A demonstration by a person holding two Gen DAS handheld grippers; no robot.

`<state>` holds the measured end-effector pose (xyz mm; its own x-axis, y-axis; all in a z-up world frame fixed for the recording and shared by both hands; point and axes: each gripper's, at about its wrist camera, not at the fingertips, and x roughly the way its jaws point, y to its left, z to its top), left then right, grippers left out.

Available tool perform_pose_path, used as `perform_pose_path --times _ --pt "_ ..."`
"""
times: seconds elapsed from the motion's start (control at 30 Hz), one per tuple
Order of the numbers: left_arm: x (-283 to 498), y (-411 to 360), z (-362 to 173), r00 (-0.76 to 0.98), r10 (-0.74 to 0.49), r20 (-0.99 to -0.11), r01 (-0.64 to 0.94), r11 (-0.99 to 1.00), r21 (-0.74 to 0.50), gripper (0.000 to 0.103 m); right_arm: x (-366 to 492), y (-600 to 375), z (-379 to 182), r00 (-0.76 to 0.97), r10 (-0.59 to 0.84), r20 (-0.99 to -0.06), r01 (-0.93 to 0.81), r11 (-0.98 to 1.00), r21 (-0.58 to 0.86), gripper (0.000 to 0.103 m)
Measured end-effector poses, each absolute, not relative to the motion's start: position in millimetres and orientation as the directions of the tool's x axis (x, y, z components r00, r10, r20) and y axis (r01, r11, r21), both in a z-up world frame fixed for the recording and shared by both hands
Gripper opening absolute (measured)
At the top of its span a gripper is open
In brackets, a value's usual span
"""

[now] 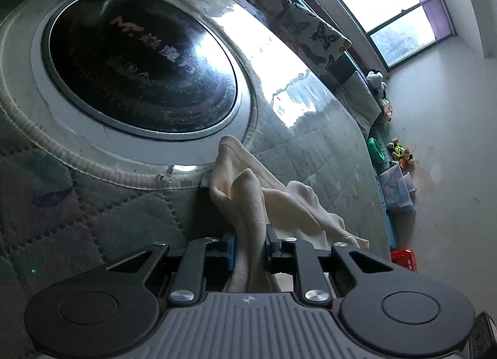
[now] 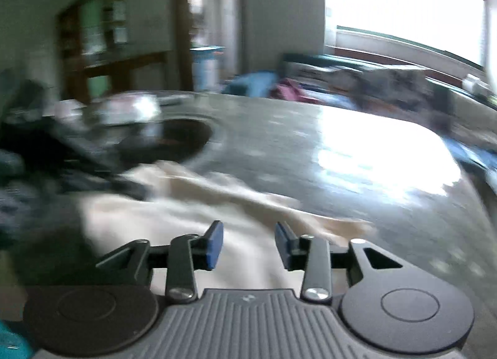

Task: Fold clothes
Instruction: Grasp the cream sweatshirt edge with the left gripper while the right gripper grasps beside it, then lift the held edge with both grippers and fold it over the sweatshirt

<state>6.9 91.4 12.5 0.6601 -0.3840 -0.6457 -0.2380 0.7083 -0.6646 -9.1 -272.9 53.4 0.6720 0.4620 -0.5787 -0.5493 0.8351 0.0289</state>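
Cloth (image 1: 248, 203), cream, soft, limp, probably light: pinched in left gripper (image 1: 250, 250) beside hotplate (image 1: 139, 66); right gripper (image 2: 249, 242) parted, empty.

A round inset disc (image 1: 139, 70) sits in the table (image 1: 310, 147), upper left in the left wrist view. The cloth (image 1: 248, 203) lies below it at lower centre, running between the left gripper (image 1: 250, 250) jaws. Cushions (image 1: 310, 29) line the table's far edge under the window (image 1: 388, 1).
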Motion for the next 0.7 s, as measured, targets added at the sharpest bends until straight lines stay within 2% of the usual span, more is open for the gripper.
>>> perform_pose_path --times 0.1,0.23,0.4,0.43,0.5,0.6,0.7 --pt "7.3 89.1 14.3 0.661 -0.373 -0.651 -0.233 0.723 -0.650 0.019 12.1 -298.0 40.6 0.707 0.376 -0.599 -0.449 0.893 0.030 0.041" --pt "6.4 87.5 14.9 0.663 -0.366 -0.653 -0.226 0.733 -0.641 0.019 29.0 -320.5 24.1 0.697 0.347 -0.627 -0.372 0.923 0.097 0.046" --pt "5.7 82.5 16.9 0.668 -0.348 -0.658 -0.211 0.760 -0.615 0.019 31.2 -334.8 16.6 0.668 0.407 -0.623 -0.348 0.911 0.221 0.045" --pt "7.3 80.2 18.1 0.666 -0.343 -0.662 -0.208 0.767 -0.607 0.019 30.7 -335.1 16.4 0.667 0.412 -0.621 -0.352 0.909 0.226 0.043" --pt "9.2 76.1 20.4 0.668 -0.330 -0.667 -0.200 0.784 -0.588 0.019 28.2 -333.5 18.8 0.659 0.428 -0.618 -0.360 0.901 0.240 0.029" --pt "11.8 70.4 25.7 0.670 -0.323 -0.669 -0.183 0.801 -0.570 0.017 26.1 -329.2 22.3 0.663 0.438 -0.608 -0.364 0.897 0.250 0.014" --pt "16.6 64.9 36.3 0.682 -0.325 -0.656 -0.146 0.817 -0.557 0.016 22.2 -333.6 29.1 0.675 0.452 -0.583 -0.362 0.892 0.271 0.011"
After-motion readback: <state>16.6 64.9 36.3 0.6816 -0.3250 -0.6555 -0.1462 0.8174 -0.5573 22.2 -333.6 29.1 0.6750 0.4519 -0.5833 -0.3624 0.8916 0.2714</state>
